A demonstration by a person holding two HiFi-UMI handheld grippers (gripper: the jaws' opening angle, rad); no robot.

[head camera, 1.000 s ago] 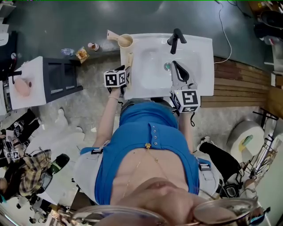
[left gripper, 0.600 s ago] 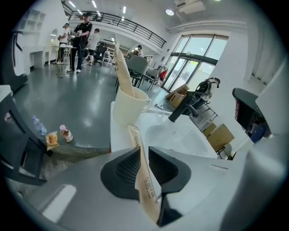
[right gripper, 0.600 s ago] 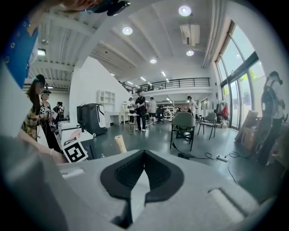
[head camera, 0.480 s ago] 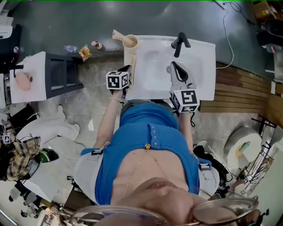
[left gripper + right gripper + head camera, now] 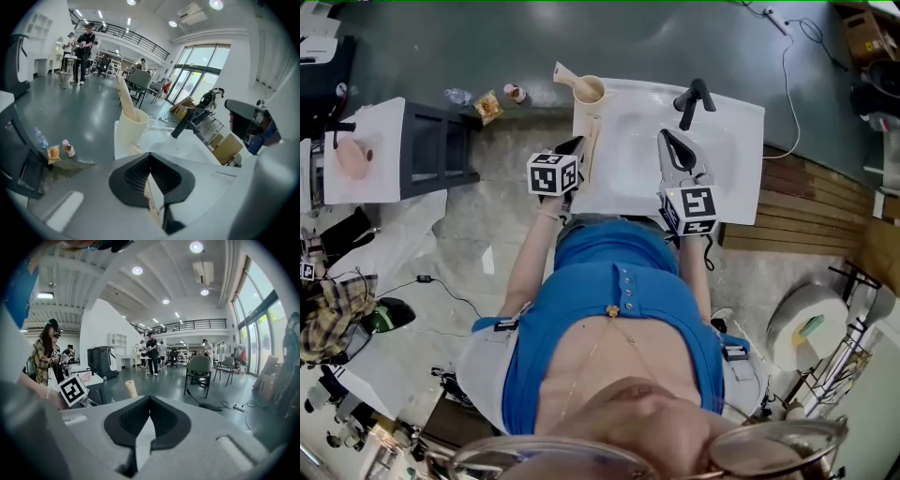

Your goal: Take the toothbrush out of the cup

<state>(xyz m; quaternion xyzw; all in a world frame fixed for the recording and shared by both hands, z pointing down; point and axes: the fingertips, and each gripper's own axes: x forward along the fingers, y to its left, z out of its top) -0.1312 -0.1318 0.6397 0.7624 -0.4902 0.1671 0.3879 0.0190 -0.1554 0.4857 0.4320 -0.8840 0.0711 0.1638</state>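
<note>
Only the left gripper view shows the left gripper [image 5: 150, 159], its ribbed black jaws just closed on a thin beige strip [image 5: 152, 204]. The flat beige toothbrush [image 5: 124, 96] stands in the cream cup [image 5: 132, 131] at the far left of the sink [image 5: 722, 159]. The right gripper [image 5: 149, 401] is closed and empty.

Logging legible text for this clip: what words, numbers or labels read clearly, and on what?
None reads clearly.
Stick in the left tool: dark print, too blurred.
Bottle and packet on the floor: labels too small.
Marker cubes: square patterns only, no words.
</note>
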